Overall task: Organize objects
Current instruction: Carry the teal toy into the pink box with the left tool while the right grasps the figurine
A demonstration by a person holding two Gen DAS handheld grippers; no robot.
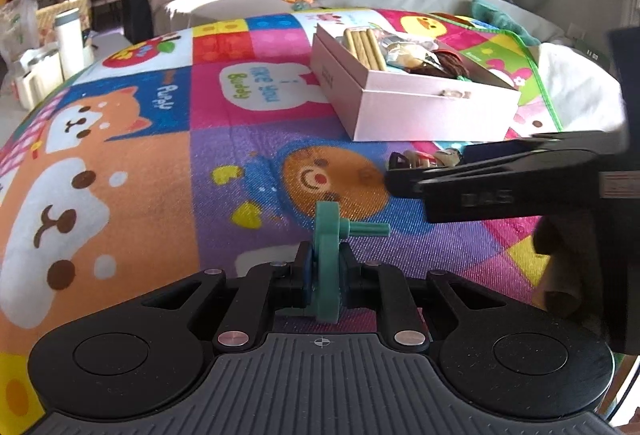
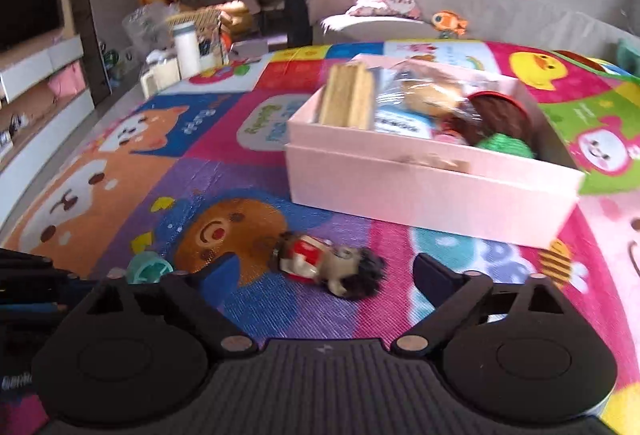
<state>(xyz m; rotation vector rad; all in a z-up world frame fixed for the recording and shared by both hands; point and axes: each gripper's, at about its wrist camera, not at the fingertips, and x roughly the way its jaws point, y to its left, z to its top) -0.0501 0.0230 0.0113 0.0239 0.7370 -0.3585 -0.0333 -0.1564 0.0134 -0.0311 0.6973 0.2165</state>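
Observation:
My left gripper (image 1: 323, 277) is shut on a teal toy wheel (image 1: 326, 255) with a short peg sticking out to the right, held just above the play mat. The same wheel (image 2: 148, 268) shows at the left of the right wrist view. My right gripper (image 2: 324, 273) stands open over the mat. A small doll figure (image 2: 330, 267) with dark hair and red clothes lies on its side between the fingers, and the pads do not touch it. In the left wrist view the right gripper (image 1: 430, 169) reaches in from the right around that doll (image 1: 424, 157).
An open pink box (image 2: 420, 191) holding wooden sticks, packets and a green ball stands on the colourful cartoon mat (image 2: 120, 163) just beyond the doll; it shows as box (image 1: 420, 115) in the left wrist view. A sofa with plush toys (image 2: 448, 21) lies behind. A white bottle (image 2: 187, 49) and clutter sit at the far left.

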